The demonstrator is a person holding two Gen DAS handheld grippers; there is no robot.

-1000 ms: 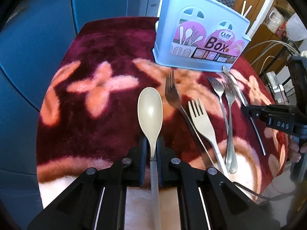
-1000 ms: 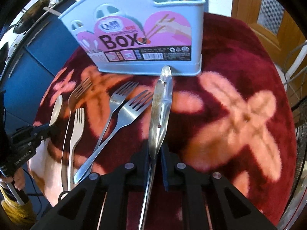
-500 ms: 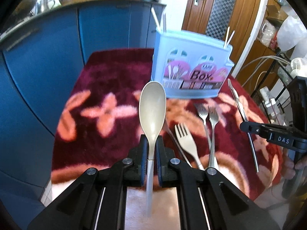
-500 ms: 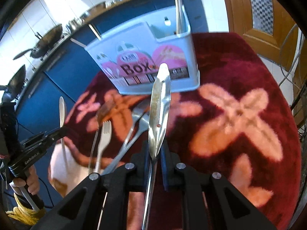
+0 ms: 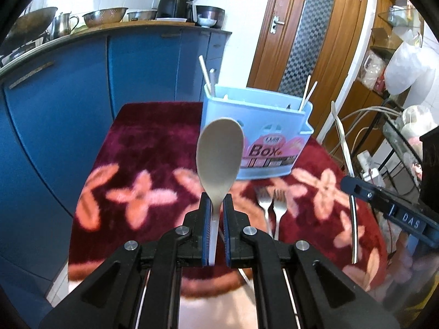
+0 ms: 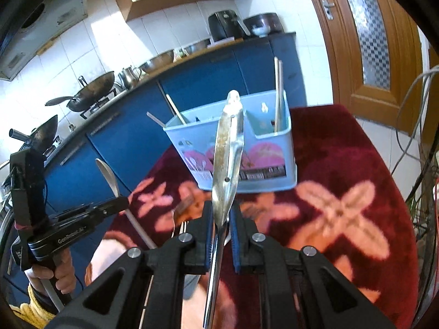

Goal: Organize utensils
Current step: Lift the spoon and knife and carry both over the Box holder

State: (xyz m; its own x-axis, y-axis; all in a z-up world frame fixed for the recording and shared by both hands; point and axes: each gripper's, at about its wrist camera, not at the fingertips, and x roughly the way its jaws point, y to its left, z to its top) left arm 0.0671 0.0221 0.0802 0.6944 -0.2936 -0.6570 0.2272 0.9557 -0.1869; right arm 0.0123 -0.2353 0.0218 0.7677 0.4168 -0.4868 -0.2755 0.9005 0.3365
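On cloth: two forks (image 5: pixel 271 205); one box (image 5: pixel 255 134).

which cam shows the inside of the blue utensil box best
The right wrist view: it looks down into the utensil box, showing its divider and chopsticks inside. The left wrist view shows mainly its labelled front, partly hidden by the spoon.

Bright daylight, glare on wall tiles (image 6: pixel 164 27); fisheye bend w/ dark edges; tablecloth (image 5: pixel 153 142) motion-blurred.
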